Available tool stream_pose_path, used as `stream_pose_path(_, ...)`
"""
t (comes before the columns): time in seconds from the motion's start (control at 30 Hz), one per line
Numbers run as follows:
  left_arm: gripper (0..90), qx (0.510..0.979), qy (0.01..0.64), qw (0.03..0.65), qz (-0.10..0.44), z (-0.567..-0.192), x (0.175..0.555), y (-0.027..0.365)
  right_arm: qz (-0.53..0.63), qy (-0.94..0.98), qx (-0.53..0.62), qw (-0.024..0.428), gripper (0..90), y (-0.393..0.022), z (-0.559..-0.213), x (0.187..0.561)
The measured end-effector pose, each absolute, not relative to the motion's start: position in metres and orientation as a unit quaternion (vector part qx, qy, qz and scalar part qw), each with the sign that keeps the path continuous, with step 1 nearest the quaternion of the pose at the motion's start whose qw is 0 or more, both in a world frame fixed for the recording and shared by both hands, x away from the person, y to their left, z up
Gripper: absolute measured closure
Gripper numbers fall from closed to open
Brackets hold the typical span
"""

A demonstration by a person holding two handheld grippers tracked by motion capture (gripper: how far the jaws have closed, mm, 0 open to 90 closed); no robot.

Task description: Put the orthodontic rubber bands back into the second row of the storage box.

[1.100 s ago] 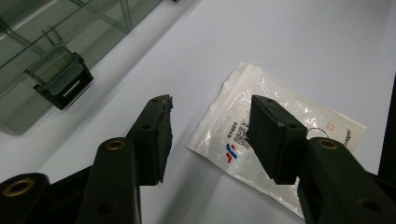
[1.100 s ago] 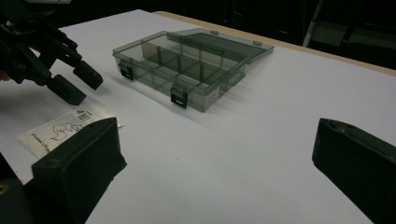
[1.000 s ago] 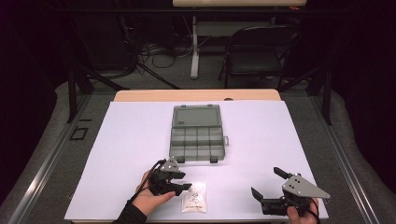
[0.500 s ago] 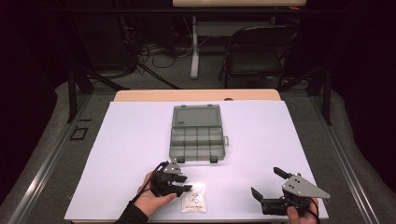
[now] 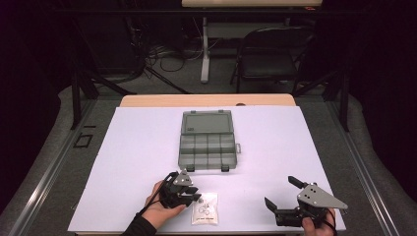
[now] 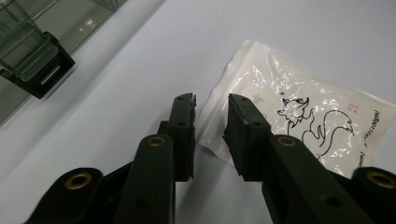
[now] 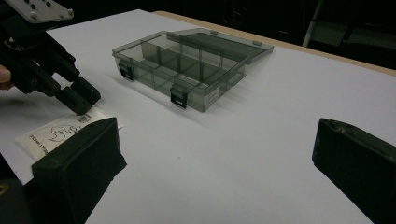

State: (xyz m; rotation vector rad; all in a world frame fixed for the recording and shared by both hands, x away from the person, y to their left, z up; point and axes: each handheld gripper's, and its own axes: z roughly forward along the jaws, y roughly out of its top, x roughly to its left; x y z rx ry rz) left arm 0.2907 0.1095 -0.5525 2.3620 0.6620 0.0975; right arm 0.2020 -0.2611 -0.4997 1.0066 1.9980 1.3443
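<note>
A small clear plastic bag printed with a squirrel drawing lies flat near the table's front edge. My left gripper is low at the bag's left edge, jaws narrowly open, and the bag's corner lies between the tips. It also appears in the right gripper view, tips at the bag. My right gripper rests at the front right with its jaws wide open and nothing between them. A smoky clear organizer box sits mid-table with its lid laid back.
The white table sheet stretches out on both sides of the box. The box's front latch shows close to my left gripper. A wooden table edge, a folding chair and cables lie beyond.
My left gripper has crept slightly to the right toward the bag. The right gripper and the box have not moved.
</note>
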Motion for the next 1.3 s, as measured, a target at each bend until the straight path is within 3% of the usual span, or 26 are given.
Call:
stream_pose_path(0.43,85.0,0.913,0.242,0.327,0.042,-0.551,0.288,0.109,0.496,0.738,0.374,0.262,1.0,-0.262,-0.500,0.202)
stream_pose_path(1.3,89.4,0.902,0.228,0.362,0.055,-0.531,0.286,0.120,0.495,0.737,0.377,0.263,1.0,-0.263,-0.501,0.203)
